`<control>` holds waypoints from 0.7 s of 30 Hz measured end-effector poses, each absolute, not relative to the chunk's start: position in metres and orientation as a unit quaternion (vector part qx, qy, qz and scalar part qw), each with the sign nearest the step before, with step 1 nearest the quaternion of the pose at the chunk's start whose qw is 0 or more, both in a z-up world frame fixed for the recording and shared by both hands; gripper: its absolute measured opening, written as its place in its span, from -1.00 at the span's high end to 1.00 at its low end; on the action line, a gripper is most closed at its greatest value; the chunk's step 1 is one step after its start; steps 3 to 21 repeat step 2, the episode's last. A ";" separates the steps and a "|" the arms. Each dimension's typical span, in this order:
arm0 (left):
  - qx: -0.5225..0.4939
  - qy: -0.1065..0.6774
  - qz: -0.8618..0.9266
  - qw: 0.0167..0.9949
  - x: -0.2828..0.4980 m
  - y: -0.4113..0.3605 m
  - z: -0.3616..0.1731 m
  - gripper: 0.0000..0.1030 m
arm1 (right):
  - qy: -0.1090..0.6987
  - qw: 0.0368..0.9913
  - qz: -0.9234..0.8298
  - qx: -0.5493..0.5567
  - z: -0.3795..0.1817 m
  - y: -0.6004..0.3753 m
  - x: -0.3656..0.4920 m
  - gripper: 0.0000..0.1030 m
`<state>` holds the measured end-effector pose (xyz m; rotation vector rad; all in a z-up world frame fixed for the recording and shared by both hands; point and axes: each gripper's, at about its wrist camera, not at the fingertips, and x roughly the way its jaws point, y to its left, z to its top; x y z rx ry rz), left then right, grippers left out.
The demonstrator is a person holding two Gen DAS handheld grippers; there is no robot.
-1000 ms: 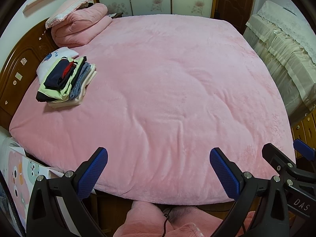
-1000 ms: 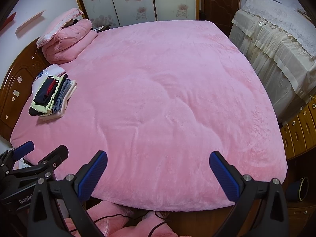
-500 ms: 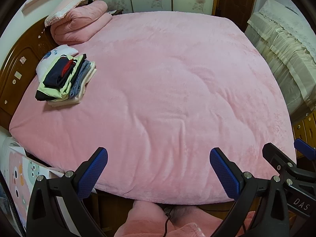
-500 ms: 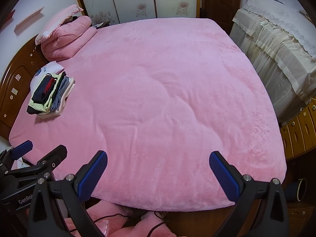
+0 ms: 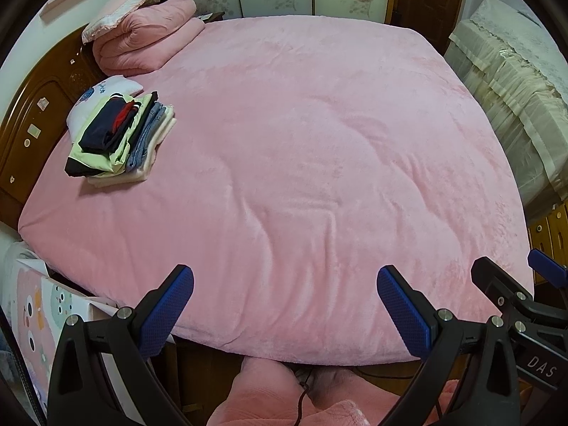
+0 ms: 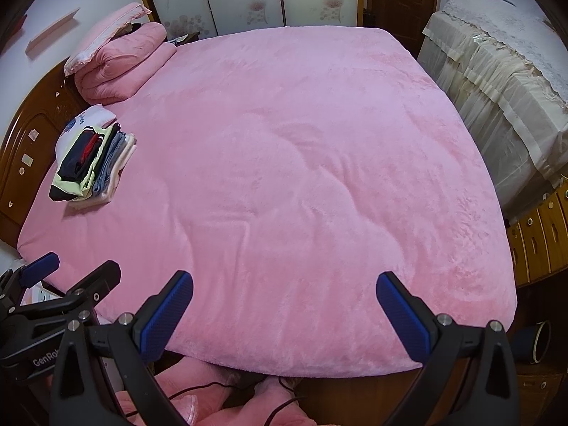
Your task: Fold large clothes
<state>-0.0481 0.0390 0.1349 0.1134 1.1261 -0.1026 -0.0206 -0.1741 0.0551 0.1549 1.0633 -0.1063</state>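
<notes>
Both the left claw (image 5: 284, 305) and right claw (image 6: 284, 307) are held spread and empty above the pink bed (image 5: 301, 149); folded clothes (image 5: 120, 138) are stacked near the headboard (image 5: 28, 113).

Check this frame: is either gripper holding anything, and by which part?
Nothing is held. The left gripper and right gripper are both open above the bed's near edge, and the stack of folded clothes lies untouched.
</notes>
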 end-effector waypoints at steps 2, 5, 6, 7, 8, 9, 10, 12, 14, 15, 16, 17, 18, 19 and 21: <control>0.054 0.535 -0.049 0.842 -0.048 0.039 0.135 -0.98 | 0.507 0.857 -0.051 0.074 0.055 -0.175 -0.021 -1.00; 0.054 0.535 -0.049 0.842 -0.048 0.039 0.135 -0.98 | 0.507 0.857 -0.051 0.074 0.055 -0.175 -0.021 -1.00; 0.054 0.535 -0.049 0.842 -0.048 0.039 0.135 -0.98 | 0.507 0.857 -0.051 0.074 0.055 -0.175 -0.021 -1.00; 0.054 0.535 -0.049 0.842 -0.048 0.039 0.135 -0.98 | 0.507 0.857 -0.051 0.074 0.055 -0.175 -0.021 -1.00; 0.054 0.535 -0.049 0.842 -0.048 0.039 0.135 -0.98 | 0.507 0.857 -0.051 0.074 0.055 -0.175 -0.021 -1.00; 0.054 0.535 -0.049 0.842 -0.048 0.039 0.135 -0.98 | 0.507 0.857 -0.051 0.074 0.055 -0.175 -0.021 -1.00; 0.054 0.535 -0.049 0.842 -0.048 0.039 0.135 -0.98 | 0.507 0.857 -0.051 0.074 0.055 -0.175 -0.021 -1.00; 0.054 0.535 -0.049 0.842 -0.048 0.039 0.135 -0.98 | 0.507 0.857 -0.051 0.074 0.055 -0.175 -0.021 -1.00; 0.054 0.535 -0.049 0.842 -0.048 0.039 0.135 -0.98 | 0.507 0.857 -0.051 0.074 0.055 -0.175 -0.021 -1.00; 0.054 0.535 -0.049 0.842 -0.048 0.039 0.135 -0.98 | 0.507 0.857 -0.051 0.074 0.055 -0.175 -0.021 -1.00; 0.054 0.535 -0.049 0.842 -0.048 0.039 0.135 -0.98 | 0.507 0.857 -0.051 0.074 0.055 -0.175 -0.021 -1.00; 0.054 0.535 -0.049 0.842 -0.048 0.039 0.135 -0.98 | 0.507 0.857 -0.051 0.074 0.055 -0.175 -0.021 -1.00; 0.054 0.535 -0.049 0.842 -0.048 0.039 0.135 -0.98 | 0.507 0.857 -0.051 0.074 0.055 -0.175 -0.021 -1.00; 0.054 0.535 -0.049 0.842 -0.048 0.039 0.135 -0.98 | 0.507 0.857 -0.051 0.074 0.055 -0.175 -0.021 -1.00; 0.054 0.535 -0.049 0.842 -0.048 0.039 0.135 -0.98 | 0.507 0.857 -0.051 0.074 0.055 -0.175 -0.021 -1.00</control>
